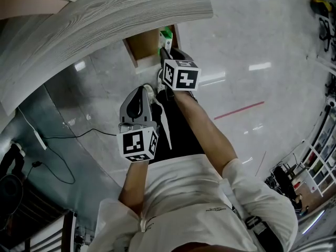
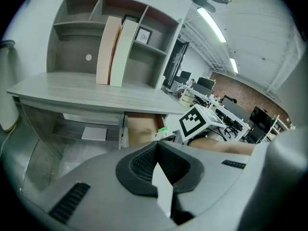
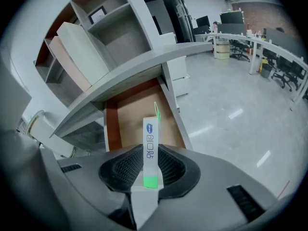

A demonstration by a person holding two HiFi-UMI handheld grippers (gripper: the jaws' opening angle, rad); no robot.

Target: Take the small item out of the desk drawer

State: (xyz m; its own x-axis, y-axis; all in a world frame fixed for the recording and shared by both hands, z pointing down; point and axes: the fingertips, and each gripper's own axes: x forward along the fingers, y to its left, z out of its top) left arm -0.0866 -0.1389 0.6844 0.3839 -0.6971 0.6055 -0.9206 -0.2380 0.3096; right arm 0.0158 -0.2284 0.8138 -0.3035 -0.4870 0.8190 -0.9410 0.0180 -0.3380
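Note:
The small item is a narrow white box (image 3: 149,143) with a blue logo and a green band. It stands upright between the pads of my right gripper (image 3: 150,152), which is shut on it. Behind it, the wooden desk drawer (image 3: 131,114) stands pulled out under the desk top. In the head view, the right gripper (image 1: 166,50) reaches over the drawer (image 1: 143,42) with the box (image 1: 166,35) at its tip. My left gripper (image 1: 137,106) hangs back from the drawer, nearer the person's body. Its pads (image 2: 144,163) meet with nothing between them.
The grey wood-grain desk top (image 1: 105,20) curves over the drawer. A shelf unit (image 2: 77,37) with two upright folders (image 2: 115,52) stands on it. A cable and power strip (image 1: 40,139) lie on the glossy floor at left. Office desks and chairs (image 3: 269,57) stand far off.

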